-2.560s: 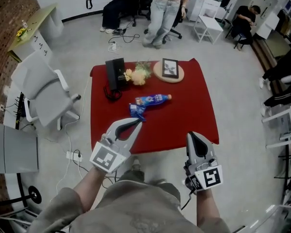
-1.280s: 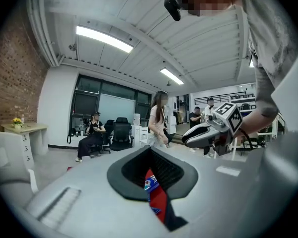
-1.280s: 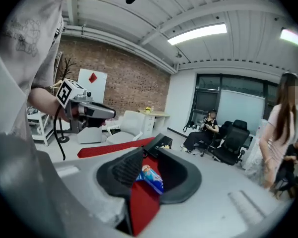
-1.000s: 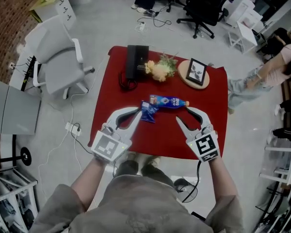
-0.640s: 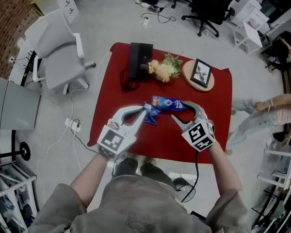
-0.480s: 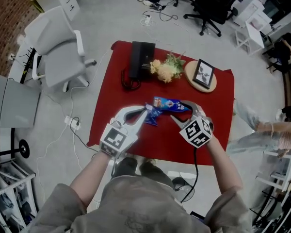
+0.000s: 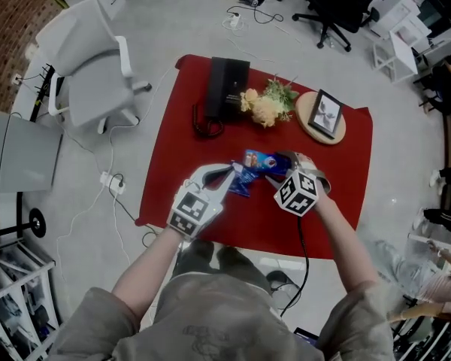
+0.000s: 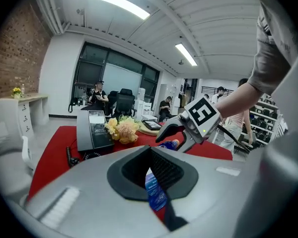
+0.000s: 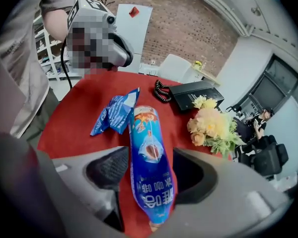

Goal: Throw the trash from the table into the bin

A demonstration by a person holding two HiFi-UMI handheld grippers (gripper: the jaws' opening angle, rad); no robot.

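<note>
A blue bottle (image 9: pixel 149 157) lies on the red table (image 7: pixel 169 164), its length running between my right gripper's (image 9: pixel 150 163) jaws. Those jaws have just been opening, and a gap shows on each side of the bottle. In the head view the right gripper (image 7: pixel 289 161) is over the bottle (image 7: pixel 261 161). A crumpled blue wrapper (image 7: pixel 240 180) lies just left of the bottle. My left gripper (image 7: pixel 229 177) is open, with the wrapper (image 8: pixel 156 195) between its fingertips. The left gripper view also shows the right gripper (image 8: pixel 176 133) beyond.
At the table's far side stand a black phone (image 7: pixel 225 81), a bunch of flowers (image 7: pixel 267 105) and a framed picture on a round wooden board (image 7: pixel 325 116). A grey chair (image 7: pixel 98 74) stands left of the table. Cables lie on the floor. No bin shows.
Both grippers have come down and forward to the trash. The right one now straddles the bottle with wider jaws, and the left has closed in on the wrapper.
</note>
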